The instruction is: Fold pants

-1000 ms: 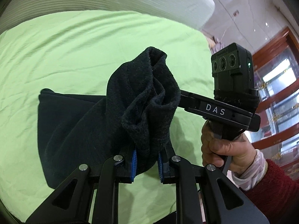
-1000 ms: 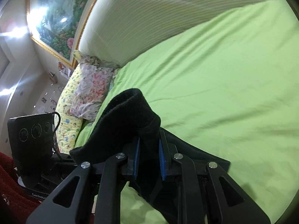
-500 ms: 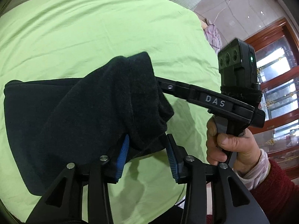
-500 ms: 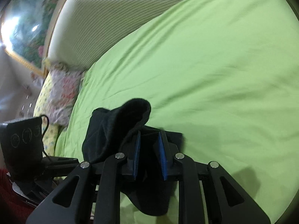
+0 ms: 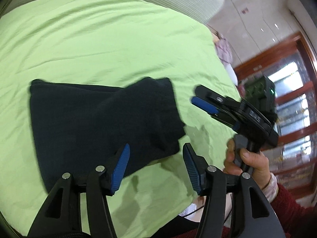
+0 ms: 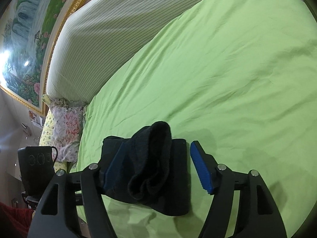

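Light: bright and even on my green bedsheet (image 6: 227,69)
Glare: lamp reflection blown out on the painting (image 6: 25,45); windows (image 5: 293,99) overexposed
Shadows: soft ones under my left gripper (image 5: 156,160) and right gripper (image 6: 158,170)
Blur: motion smear on right gripper (image 5: 200,99) and black pants (image 5: 103,123) edge
Distortion: heavy fisheye, dark vignette corners

The pants (image 5: 103,123) are a thick, matt black knit with a fuzzy nap. Under them the green bedsheet (image 5: 111,45) is smooth, lightly creased woven cloth. Behind the sheet, the headboard (image 6: 111,35) is padded, finely ribbed fabric. The left gripper (image 5: 156,164) has matt black plastic arms, shiny metal screws and ridged blue rubber pads (image 5: 119,168). The picture frame (image 6: 59,21) is glossy gilt.
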